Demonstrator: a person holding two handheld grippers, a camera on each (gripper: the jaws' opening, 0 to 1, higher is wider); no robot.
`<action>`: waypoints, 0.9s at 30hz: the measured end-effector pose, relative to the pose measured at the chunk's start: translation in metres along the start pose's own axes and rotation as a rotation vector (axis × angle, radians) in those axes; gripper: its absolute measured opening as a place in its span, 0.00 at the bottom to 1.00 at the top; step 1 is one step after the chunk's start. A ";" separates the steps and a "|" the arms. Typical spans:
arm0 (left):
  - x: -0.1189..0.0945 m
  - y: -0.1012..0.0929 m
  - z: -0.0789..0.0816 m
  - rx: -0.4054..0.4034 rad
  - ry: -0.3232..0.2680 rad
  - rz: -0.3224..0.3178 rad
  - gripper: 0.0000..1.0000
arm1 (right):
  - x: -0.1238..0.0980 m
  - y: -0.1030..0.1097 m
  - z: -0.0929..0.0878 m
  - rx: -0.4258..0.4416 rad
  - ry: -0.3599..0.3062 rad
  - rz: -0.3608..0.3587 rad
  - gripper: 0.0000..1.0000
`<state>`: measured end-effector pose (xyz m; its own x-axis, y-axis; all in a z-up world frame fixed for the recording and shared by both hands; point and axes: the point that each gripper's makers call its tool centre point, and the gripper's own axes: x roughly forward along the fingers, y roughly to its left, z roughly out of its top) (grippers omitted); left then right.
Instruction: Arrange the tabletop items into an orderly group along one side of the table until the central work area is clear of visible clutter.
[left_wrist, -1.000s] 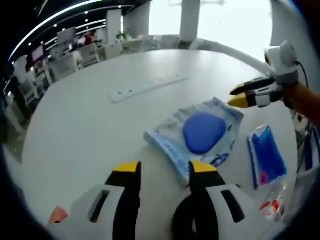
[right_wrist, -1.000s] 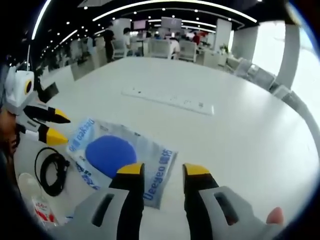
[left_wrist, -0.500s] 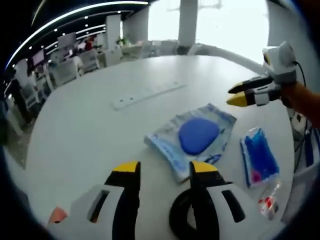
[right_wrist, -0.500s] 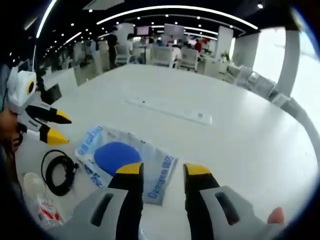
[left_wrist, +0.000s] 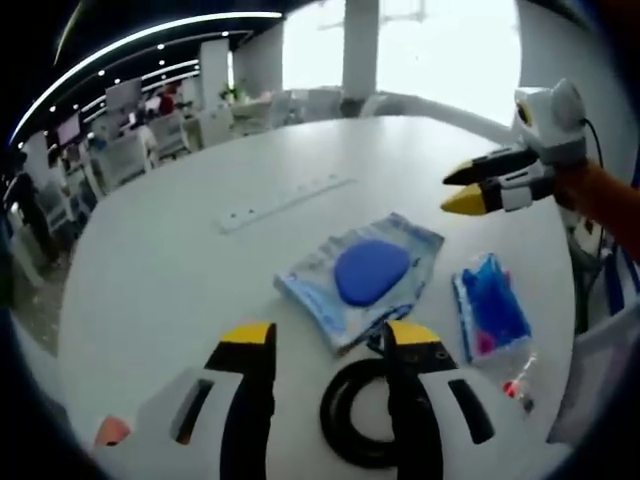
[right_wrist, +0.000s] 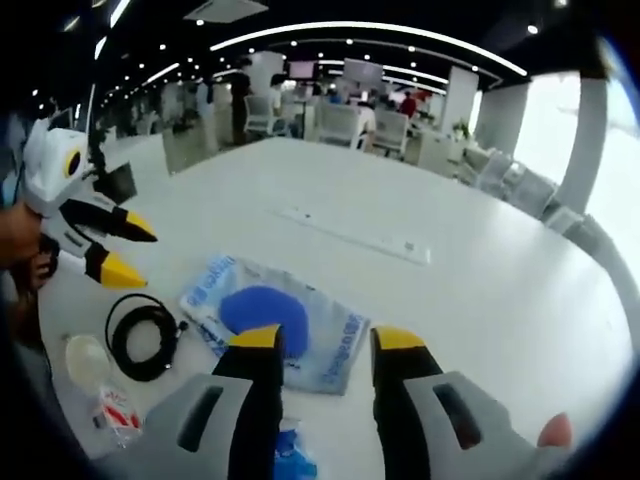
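Note:
A clear plastic bag holding a blue oval pad (left_wrist: 365, 275) (right_wrist: 270, 315) lies on the white round table (left_wrist: 180, 260) (right_wrist: 480, 300). Beside it lie a black cable coil (left_wrist: 360, 412) (right_wrist: 142, 337), a blue pouch (left_wrist: 490, 315) (right_wrist: 290, 455) and a small clear packet with red print (left_wrist: 517, 385) (right_wrist: 115, 412). My left gripper (left_wrist: 330, 340) (right_wrist: 118, 252) hovers open above the coil and the bag's near edge. Open too, my right gripper (right_wrist: 328, 342) (left_wrist: 462, 190) hangs above the bag's other side. Neither holds anything.
A white power strip (left_wrist: 285, 198) (right_wrist: 355, 235) is set into the table beyond the bag. A round clear lid-like item (right_wrist: 85, 357) sits by the packet. Office chairs and desks (right_wrist: 330, 115) stand past the far edge. A hand (right_wrist: 20, 235) holds the left gripper.
Both views have pulled back from the table, so the cable coil, blue pouch and packet show more fully. The items themselves lie where they were. Both grippers stay open.

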<state>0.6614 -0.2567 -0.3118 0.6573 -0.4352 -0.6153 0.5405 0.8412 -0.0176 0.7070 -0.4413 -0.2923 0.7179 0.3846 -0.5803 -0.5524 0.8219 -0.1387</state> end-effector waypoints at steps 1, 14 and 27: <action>-0.001 0.000 0.000 0.001 0.000 0.000 0.41 | -0.001 0.001 0.000 -0.001 -0.002 0.001 0.35; -0.033 -0.016 -0.013 0.012 -0.014 -0.010 0.41 | -0.036 0.025 0.000 -0.026 -0.035 0.023 0.38; -0.070 -0.038 -0.039 0.004 -0.018 -0.029 0.43 | -0.073 0.055 -0.027 -0.030 -0.034 0.060 0.43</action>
<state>0.5741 -0.2460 -0.2992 0.6507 -0.4650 -0.6003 0.5613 0.8270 -0.0322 0.6122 -0.4354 -0.2793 0.6969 0.4468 -0.5609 -0.6068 0.7843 -0.1292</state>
